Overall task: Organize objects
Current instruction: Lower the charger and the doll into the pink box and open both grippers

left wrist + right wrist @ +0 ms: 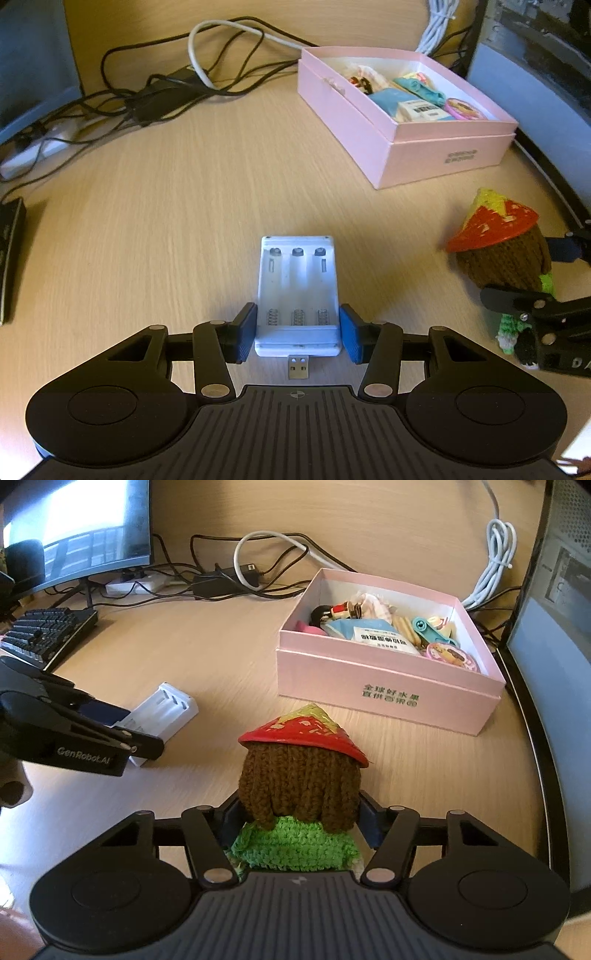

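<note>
Pale wood-grain desk (155, 229) carries everything, with open bare surface between the grippers and the pink box (439, 147), which sits toward the far right edge beside a dark monitor frame. Tangled black and white cables (166, 85) crowd the far edge; a keyboard (44, 635) lies at the far left.

Left gripper (298, 334) pinches a white plastic battery charger (298, 295) across its width, blue pads against both long sides. It is a flat rectangle with 3 empty bays and coil springs; its long axis runs away from the camera, the USB plug (298, 367) pointing back toward the gripper.

Right gripper (295, 823) is pressed onto a crocheted doll (299, 790) with brown ribbed yarn hair, a green knitted body and a glossy red and yellow cone hat (306, 734). The doll stands near the right edge, hat tip toward the box, which is rigid card, square, open-topped and filled with small toys.
</note>
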